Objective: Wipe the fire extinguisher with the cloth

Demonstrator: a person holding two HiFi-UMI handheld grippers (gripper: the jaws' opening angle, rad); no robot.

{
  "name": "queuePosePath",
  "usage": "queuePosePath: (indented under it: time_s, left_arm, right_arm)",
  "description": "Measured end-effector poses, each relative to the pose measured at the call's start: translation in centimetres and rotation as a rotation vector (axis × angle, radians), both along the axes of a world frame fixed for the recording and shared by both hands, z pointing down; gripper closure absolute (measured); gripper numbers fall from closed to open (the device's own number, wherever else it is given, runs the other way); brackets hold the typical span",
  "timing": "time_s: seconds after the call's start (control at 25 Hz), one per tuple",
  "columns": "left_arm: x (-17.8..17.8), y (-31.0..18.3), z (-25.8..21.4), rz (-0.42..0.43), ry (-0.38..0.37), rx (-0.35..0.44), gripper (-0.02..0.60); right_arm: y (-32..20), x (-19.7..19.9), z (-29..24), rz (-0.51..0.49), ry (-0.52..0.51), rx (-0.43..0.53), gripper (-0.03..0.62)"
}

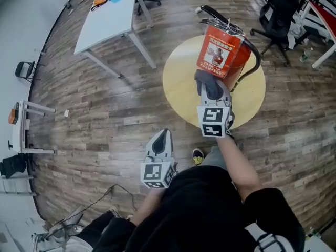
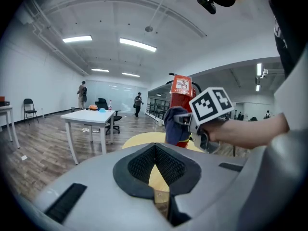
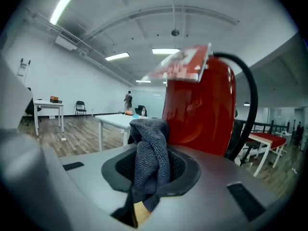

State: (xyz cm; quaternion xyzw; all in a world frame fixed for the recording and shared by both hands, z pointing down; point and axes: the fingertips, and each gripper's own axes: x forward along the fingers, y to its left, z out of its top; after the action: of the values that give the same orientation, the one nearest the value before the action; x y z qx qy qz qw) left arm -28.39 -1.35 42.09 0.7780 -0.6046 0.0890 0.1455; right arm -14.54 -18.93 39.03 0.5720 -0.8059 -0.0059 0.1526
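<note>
- The right gripper (image 1: 211, 91) has its jaws closed on a bunched dark grey cloth (image 3: 150, 150), which fills the gap between the pads and sticks out past the tips.
- In the head view the cloth lies against the lower front of the fire extinguisher (image 1: 223, 51), just beneath its printed label.
- The left gripper (image 1: 164, 136) is held low and well back from the table, off to the left. Its jaws meet at the tips with nothing between them.
- The fire extinguisher stands upright, its long axis vertical. The handle and valve are at the top, and a black hose (image 1: 253, 66) curves down its far right side. The labelled face is turned towards the person.
- It stands on a round yellow table (image 1: 181, 85), towards the far side of the top.
- The floor (image 1: 105, 114) is wood plank. A white rectangular table (image 1: 107, 17) stands beyond on the left, and black office chairs (image 1: 278, 9) are at the upper right.
- The left gripper view shows a long white room with strip lights on the ceiling, and two people (image 2: 83, 94) standing far off.
</note>
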Motion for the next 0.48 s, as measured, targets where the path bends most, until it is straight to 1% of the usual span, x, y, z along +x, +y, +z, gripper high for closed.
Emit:
queuePosePath:
  time_s: [0.04, 0.12, 0.2, 0.28, 0.36, 0.4, 0.48]
  left_arm:
    - [-0.2, -0.1, -0.2, -0.003, 0.003, 0.001, 0.566]
    - [-0.3, 0.2, 0.1, -0.008, 0.007, -0.001, 0.566]
    - [-0.1, 0.7, 0.7, -0.005, 0.009, -0.011, 0.566]
    - [-0.1, 0.8, 1.1, 0.003, 0.013, -0.025, 0.566]
    - [-0.2, 0.2, 1.0, 0.01, 0.018, -0.029, 0.565]
    - [-0.1, -0.2, 0.8, 0.013, 0.02, -0.025, 0.566]
    - [0.1, -0.8, 0.6, 0.021, 0.022, -0.015, 0.565]
  right_arm:
    - [-0.1, -0.1, 2.0, 0.0, 0.016, -0.042, 0.508]
    - [0.8, 1.0, 6.1, -0.006, 0.08, -0.1, 0.508]
    - [2.2, 3.3, 9.2, -0.007, 0.125, -0.145, 0.507]
    - [3.0, 5.7, 10.3, -0.005, 0.15, -0.165, 0.504]
    - [2.4, 7.1, 9.0, -0.021, 0.187, -0.139, 0.503]
    - [1.9, 7.6, 7.4, -0.031, 0.209, -0.101, 0.5]
    - [1.3, 8.3, 2.2, -0.041, 0.227, 0.033, 0.501]
